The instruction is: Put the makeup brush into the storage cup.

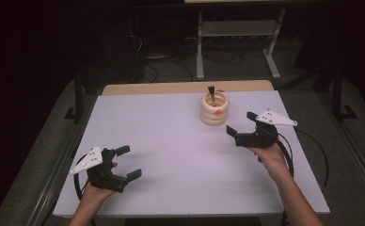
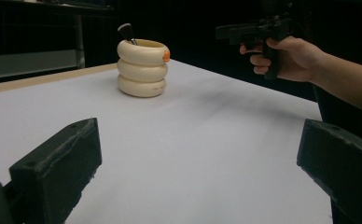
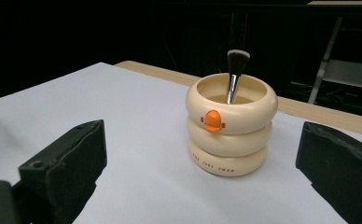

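A cream holder (image 1: 214,109) shaped like three stacked rings, with an orange beak-like knob, stands upright at the table's far middle. A brush (image 1: 211,93) with dark bristles sticks up out of it. My right gripper (image 1: 240,124) hovers open just right of the holder, jaws wide, nothing between them. In the right gripper view the holder (image 3: 231,123) and brush (image 3: 236,72) lie straight ahead between the jaws, some way off. My left gripper (image 1: 128,163) is open near the front left corner, empty. The left gripper view has the holder (image 2: 142,68) far ahead and the right gripper (image 2: 254,31) in a hand.
The white table top (image 1: 171,155) has a wooden strip (image 1: 185,87) along its far edge. Beyond it stand a metal shelf frame (image 1: 237,37) and cables on the floor. Black rails (image 1: 58,165) run down both table sides.
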A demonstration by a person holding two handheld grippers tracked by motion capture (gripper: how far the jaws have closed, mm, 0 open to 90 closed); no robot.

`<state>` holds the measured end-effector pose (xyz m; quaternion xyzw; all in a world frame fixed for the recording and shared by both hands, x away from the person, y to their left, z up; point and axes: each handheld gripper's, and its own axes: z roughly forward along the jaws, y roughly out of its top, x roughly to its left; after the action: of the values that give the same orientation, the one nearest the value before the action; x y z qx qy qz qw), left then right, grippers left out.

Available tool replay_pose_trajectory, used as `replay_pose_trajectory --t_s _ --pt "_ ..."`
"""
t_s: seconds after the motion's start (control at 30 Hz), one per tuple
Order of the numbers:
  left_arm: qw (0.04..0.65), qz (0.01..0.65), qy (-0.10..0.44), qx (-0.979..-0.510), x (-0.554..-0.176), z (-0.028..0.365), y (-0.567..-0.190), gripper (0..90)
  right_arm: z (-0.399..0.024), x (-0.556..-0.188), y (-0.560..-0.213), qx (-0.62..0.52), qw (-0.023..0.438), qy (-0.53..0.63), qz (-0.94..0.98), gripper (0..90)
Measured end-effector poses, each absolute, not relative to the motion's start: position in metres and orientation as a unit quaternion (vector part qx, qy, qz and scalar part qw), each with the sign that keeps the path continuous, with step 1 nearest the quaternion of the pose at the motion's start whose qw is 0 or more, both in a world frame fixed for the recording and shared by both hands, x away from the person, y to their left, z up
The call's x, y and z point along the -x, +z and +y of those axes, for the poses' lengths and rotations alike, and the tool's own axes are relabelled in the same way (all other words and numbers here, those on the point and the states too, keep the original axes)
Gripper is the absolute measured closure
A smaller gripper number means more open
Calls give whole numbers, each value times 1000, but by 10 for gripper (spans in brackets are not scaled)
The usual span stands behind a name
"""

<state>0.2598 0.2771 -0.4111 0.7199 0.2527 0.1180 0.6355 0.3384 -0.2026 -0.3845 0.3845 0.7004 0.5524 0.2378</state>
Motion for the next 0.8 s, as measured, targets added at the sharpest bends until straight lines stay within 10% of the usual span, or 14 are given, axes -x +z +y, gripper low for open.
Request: replay_pose_trajectory --t_s 0.8 --pt "635 256 120 -719 -258 278 -410 0 -216 -303 -389 -379 248 566 689 13"
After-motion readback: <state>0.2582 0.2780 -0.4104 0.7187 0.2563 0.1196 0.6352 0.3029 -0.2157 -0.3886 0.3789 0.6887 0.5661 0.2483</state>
